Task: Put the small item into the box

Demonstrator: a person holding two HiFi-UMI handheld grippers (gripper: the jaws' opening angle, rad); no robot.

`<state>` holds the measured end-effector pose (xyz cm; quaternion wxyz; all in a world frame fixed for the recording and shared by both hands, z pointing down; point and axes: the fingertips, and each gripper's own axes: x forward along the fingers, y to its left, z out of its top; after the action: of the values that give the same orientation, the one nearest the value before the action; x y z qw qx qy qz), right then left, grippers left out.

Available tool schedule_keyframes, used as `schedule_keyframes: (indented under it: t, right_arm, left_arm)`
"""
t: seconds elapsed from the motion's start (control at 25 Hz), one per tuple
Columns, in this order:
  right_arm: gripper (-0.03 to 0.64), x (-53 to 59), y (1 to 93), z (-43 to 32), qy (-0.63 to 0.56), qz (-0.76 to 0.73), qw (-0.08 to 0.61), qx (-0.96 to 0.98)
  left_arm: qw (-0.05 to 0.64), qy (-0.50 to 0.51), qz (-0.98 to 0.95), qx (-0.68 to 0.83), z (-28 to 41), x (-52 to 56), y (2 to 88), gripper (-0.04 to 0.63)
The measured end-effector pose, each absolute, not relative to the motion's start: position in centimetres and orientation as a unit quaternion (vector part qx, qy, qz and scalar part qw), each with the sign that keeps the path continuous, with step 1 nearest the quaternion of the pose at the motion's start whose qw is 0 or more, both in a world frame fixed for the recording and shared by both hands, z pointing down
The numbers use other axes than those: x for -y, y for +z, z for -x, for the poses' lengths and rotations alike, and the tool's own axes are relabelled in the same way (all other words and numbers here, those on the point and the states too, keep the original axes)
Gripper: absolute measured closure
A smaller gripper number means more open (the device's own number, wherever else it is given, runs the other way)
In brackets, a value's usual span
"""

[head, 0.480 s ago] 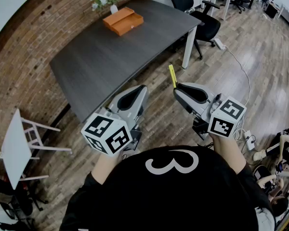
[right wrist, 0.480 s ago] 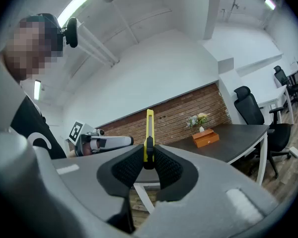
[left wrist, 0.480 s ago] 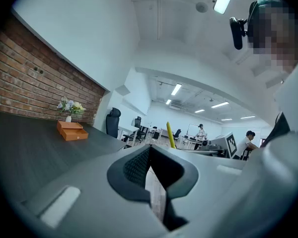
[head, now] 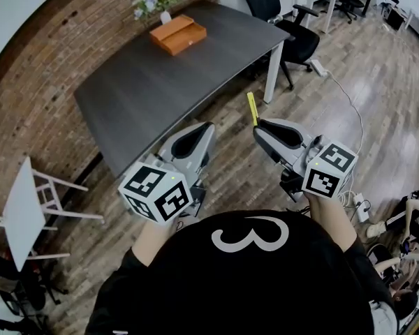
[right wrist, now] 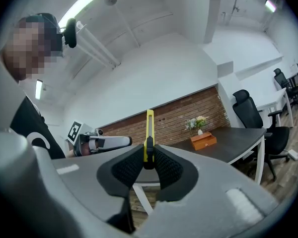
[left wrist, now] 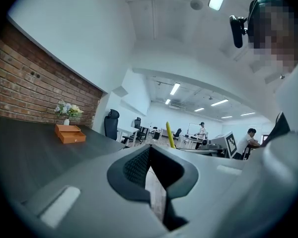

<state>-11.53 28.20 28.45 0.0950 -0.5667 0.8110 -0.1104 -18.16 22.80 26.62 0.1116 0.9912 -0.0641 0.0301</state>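
Barely shifted, the right claw [right wrist: 148, 157] pinches a slim yellow item [right wrist: 149, 125], perhaps a cutter; the left claw [left wrist: 149, 157] is closed, empty. A rectangular orange box [head: 178, 33] sits at the dark counter's [head: 160, 93] far end.

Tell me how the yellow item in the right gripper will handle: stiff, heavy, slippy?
Probably stiff: the yellow item stands straight above the right gripper, no sag. Likely light, being so thin. Pinched only near its lower end, it could pivot in the grip if bumped.

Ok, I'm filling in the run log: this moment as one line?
right gripper: shut on yellow utility knife | left gripper: shut, empty | orange box: on table, far ahead
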Motion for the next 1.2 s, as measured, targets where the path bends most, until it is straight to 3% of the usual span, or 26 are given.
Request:
schedule_keyframes:
  t: [0.6, 1.2]
  right_arm:
    - [0.549, -28.2, 30.0, 9.7, -0.132, 0.562, 0.090, -0.811]
    - [0.549, -16.9, 31.9, 1.4, -0.156, 0.576, 0.091, -0.797]
  left_arm:
    - [0.127, 0.043, -0.990, 0.044, 15.4, -22.9, 27.5, 0.584]
    - [0.151, 0.060, -0.986, 0.032, 7.1, -11.3, 29.7, 0.584]
